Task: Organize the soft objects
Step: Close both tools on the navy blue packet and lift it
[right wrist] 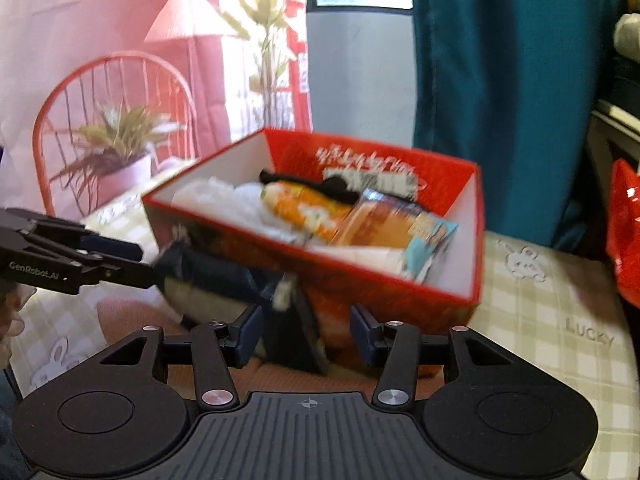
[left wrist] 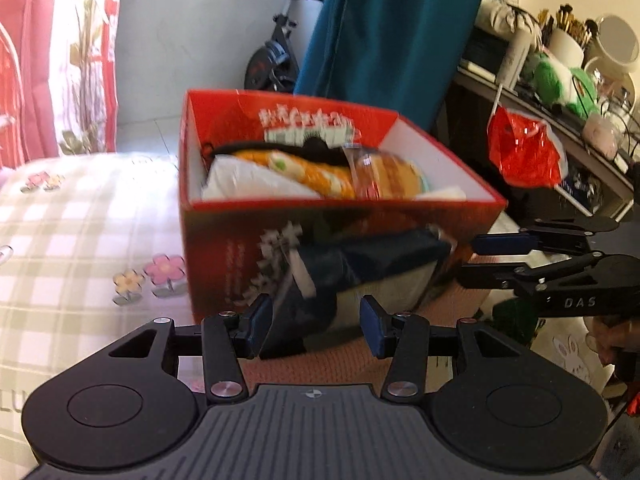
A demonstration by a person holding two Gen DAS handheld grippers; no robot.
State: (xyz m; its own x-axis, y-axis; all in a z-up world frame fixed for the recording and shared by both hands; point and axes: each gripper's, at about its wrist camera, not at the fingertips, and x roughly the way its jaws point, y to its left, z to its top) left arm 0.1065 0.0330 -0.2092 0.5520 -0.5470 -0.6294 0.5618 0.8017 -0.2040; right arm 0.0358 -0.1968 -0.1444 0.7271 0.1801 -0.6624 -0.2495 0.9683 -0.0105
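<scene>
Between my left gripper's (left wrist: pixel 316 328) spread pads hung a dark navy cloth (left wrist: pixel 360 268), limp and blurred, with a pale underside; I could not tell whether either pad pressed it. My right gripper (right wrist: pixel 306 332) also stood wide, the same cloth's tail drooping between its pads. Seen from the left camera its fingers looked nearly closed at the cloth's far corner, so its hold was unclear to me.

Just beyond both jaws sat the red cardboard box (left wrist: pixel 332 216), already holding an orange plush toy (left wrist: pixel 316 174), white fabric and a crinkly packet (right wrist: pixel 384 220). I judged the step to be carrying the cloth to the box; next it needed lifting over the near wall and releasing. Motion blur hid the cloth's shape and folds.
</scene>
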